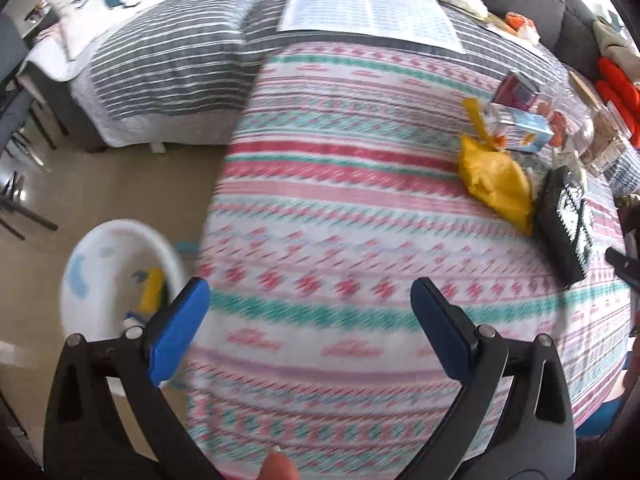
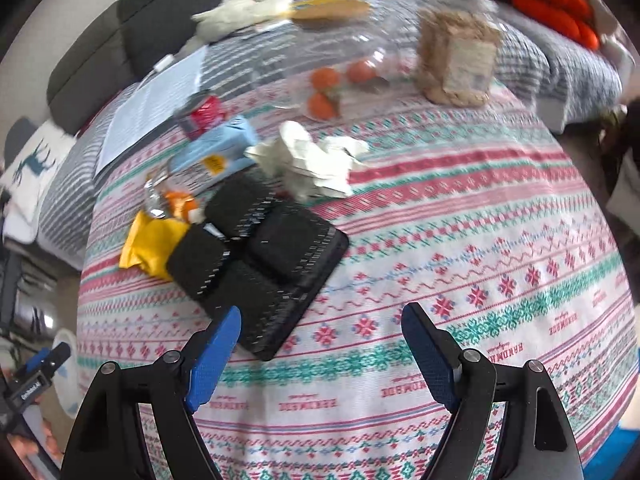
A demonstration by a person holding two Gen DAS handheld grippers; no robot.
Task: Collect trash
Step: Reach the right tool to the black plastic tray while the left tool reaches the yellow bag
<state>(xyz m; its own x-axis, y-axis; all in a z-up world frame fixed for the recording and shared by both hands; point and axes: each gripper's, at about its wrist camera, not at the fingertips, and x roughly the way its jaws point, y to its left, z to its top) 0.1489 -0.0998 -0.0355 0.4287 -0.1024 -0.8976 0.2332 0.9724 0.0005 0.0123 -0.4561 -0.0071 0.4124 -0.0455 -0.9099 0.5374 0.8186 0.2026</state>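
Trash is heaped on the patterned tabletop (image 2: pixel 480 240): black tray (image 2: pixel 276 264), yellow wrapper (image 2: pixel 150 248), crumpled paper (image 2: pixel 316 160). A white bin (image 1: pixel 100 280), presumably for collection, stands on the floor beside it. Right gripper (image 2: pixel 320 356) is angled steeply down near the tray, jaws released and empty; left gripper (image 1: pixel 310 328) likewise.

2 wrist fisheyes, steeply downward over the patterned tablecloth (image 1: pixel 340 208), both sharing the black tray (image 2: pixel 276 264).
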